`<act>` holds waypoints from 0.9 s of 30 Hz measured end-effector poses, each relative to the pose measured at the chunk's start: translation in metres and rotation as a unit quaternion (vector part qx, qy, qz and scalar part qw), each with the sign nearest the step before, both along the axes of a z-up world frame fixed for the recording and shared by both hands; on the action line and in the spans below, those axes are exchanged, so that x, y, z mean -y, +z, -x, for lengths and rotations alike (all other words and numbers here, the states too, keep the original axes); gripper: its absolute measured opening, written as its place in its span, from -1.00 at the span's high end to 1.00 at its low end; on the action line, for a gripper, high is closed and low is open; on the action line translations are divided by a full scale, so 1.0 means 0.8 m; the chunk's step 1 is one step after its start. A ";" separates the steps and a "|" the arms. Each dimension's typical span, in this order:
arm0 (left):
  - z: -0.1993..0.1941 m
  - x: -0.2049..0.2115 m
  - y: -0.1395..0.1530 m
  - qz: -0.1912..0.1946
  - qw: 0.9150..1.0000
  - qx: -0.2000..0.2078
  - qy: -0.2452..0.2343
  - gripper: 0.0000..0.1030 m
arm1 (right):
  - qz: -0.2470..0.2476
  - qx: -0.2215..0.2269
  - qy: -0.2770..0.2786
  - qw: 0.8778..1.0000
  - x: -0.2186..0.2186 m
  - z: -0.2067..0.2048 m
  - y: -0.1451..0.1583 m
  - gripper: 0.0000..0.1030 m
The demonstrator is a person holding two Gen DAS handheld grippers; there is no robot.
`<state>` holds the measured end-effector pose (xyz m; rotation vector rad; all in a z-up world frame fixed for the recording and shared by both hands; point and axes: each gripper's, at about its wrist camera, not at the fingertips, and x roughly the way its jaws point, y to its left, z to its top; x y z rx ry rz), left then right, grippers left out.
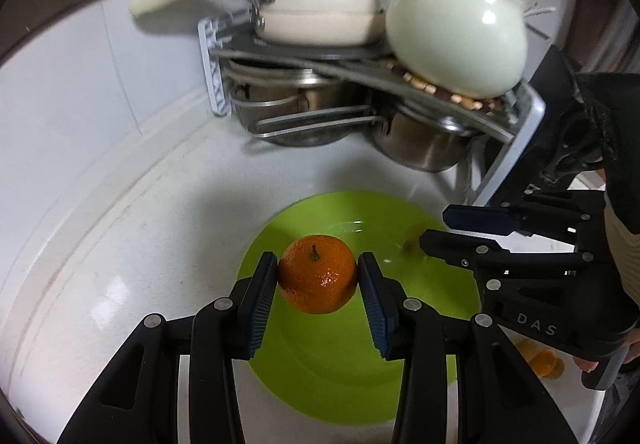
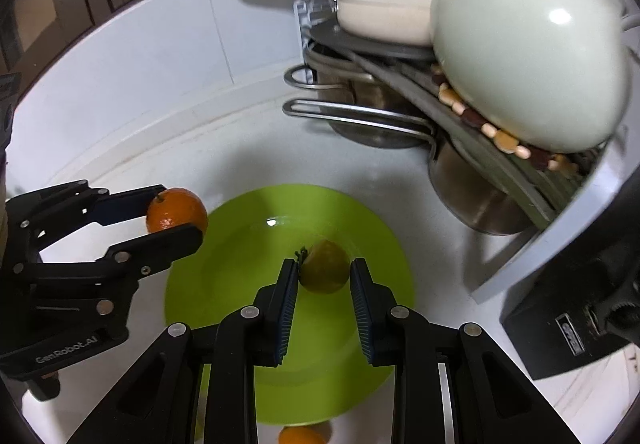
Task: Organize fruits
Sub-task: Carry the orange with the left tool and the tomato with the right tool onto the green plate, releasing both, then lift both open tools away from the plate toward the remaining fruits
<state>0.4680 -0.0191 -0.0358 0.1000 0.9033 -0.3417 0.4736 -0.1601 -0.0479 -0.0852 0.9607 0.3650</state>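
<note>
Left wrist view shows the left tongs clamped on a bright mandarin orange, held above the lime-green plate on the white table. Right wrist view shows the right tongs gripping a smaller, duller yellow-green citrus fruit, stem to the left, also over that plate. Neither fruit appears to rest on the plate yet, whose surface looks bare beneath them. My reading is that the task is midway: two fruits picked up and brought to the plate, setting down and letting go still to come. At least one more orange fruit lies on the table by the plate's near rim, so another fetch probably remains. A rack of pots with a cream jug stands behind.
</note>
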 end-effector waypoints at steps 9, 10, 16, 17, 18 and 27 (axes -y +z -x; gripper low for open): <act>-0.031 0.003 -0.032 -0.008 0.999 -0.039 -0.003 0.19 | 0.012 -0.018 0.011 1.000 -0.003 -0.017 -0.024 0.45; -0.032 0.003 -0.035 -0.007 0.999 -0.043 -0.003 0.20 | 0.011 -0.019 0.009 1.000 -0.003 -0.019 -0.025 0.45; -0.025 0.004 -0.026 -0.011 1.000 -0.027 -0.003 -0.04 | 0.002 -0.019 0.004 1.000 0.000 -0.021 -0.028 0.45; -0.022 0.004 -0.022 -0.013 1.000 -0.025 -0.002 -0.10 | 0.001 -0.018 0.003 1.000 0.001 -0.020 -0.028 0.45; -0.021 0.004 -0.019 -0.013 1.000 -0.023 0.000 -0.16 | -0.003 -0.018 0.002 1.000 0.002 -0.018 -0.027 0.45; 0.018 0.001 0.024 -0.014 1.000 0.024 0.014 -0.39 | -0.020 0.019 -0.016 0.999 0.015 0.018 0.003 0.21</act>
